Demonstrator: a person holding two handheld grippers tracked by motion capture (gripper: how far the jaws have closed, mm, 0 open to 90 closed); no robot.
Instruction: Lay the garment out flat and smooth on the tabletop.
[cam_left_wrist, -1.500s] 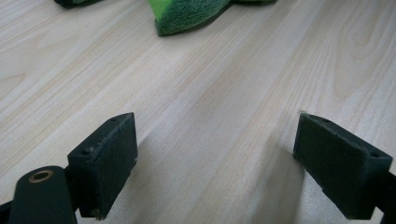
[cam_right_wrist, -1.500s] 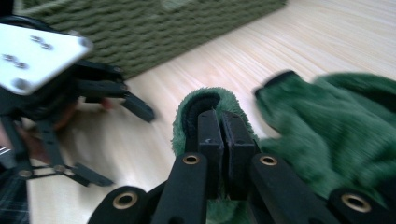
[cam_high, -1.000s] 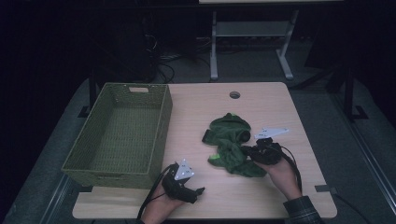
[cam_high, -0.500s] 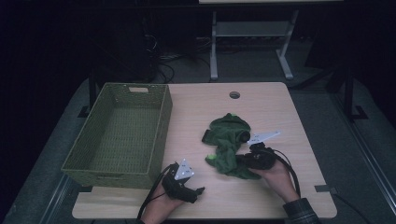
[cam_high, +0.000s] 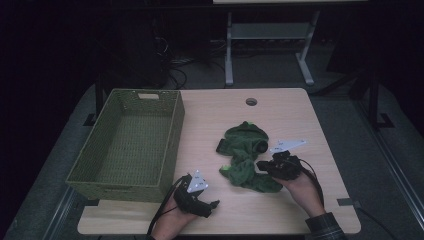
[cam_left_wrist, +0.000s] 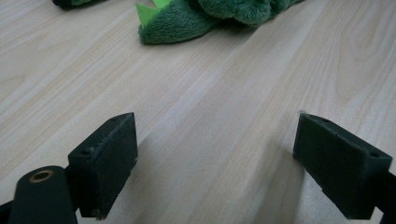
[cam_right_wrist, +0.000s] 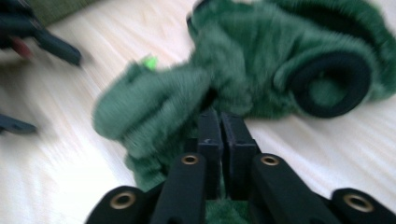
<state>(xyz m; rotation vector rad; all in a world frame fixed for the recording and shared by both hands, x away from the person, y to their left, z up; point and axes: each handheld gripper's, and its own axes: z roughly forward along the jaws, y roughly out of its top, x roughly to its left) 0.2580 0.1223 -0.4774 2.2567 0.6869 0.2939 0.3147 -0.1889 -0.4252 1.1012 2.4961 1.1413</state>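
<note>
A fuzzy dark green garment (cam_high: 244, 144) with black-rimmed openings lies crumpled on the wooden table (cam_high: 280, 107), right of centre. My right gripper (cam_high: 261, 165) sits at its lower right part, jaws pressed together with green pile around them; in the right gripper view the gripper (cam_right_wrist: 220, 126) is shut on a fold of the garment (cam_right_wrist: 261, 60). My left gripper (cam_high: 212, 205) rests near the table's front edge, pointing right. In the left gripper view it (cam_left_wrist: 215, 172) stands open over bare wood, the garment's edge (cam_left_wrist: 187, 18) well ahead of it.
A woven green basket (cam_high: 172, 125), empty, stands on the left part of the table. A round cable hole (cam_high: 251, 101) is at the table's back. The left gripper (cam_right_wrist: 46, 42) shows blurred in the right gripper view, upper left.
My right gripper has moved left onto the garment's lower part, and the fabric there has bunched toward the left. The left gripper has stayed put.
</note>
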